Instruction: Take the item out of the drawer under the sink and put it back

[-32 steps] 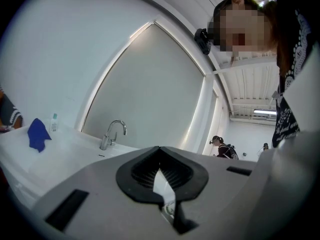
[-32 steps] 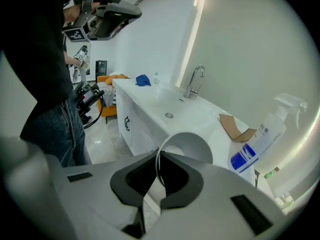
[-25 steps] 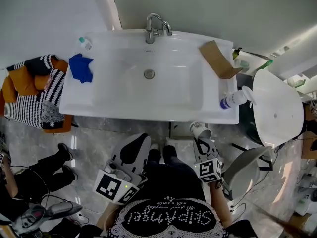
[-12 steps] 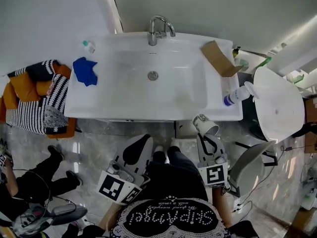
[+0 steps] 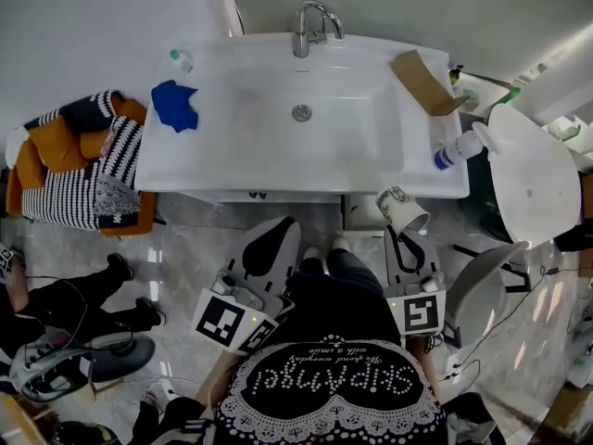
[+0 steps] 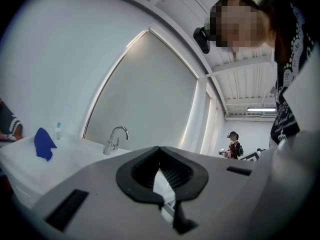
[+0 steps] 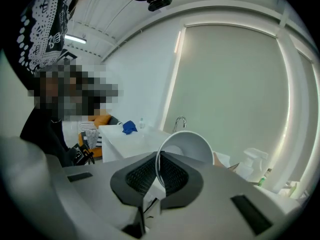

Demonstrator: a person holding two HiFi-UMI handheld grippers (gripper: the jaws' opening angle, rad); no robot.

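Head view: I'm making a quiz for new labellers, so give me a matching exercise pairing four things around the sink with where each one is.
Things:
1. blue cloth
2. cardboard piece
3. spray bottle
4. paper cup

Places:
A. pinched by its rim in the right gripper
B. on the left ledge of the sink
C. lying on the sink's right ledge, near the front
D. on the sink's right back corner

Pairs: 1-B, 2-D, 3-C, 4-A

Ref faucet (image 5: 313,26): blue cloth (image 5: 175,105) and small bottle (image 5: 182,60) to its left. Cardboard piece (image 5: 425,82) and spray bottle (image 5: 460,150) to its right. Striped-and-orange fabric (image 5: 79,170) far left.
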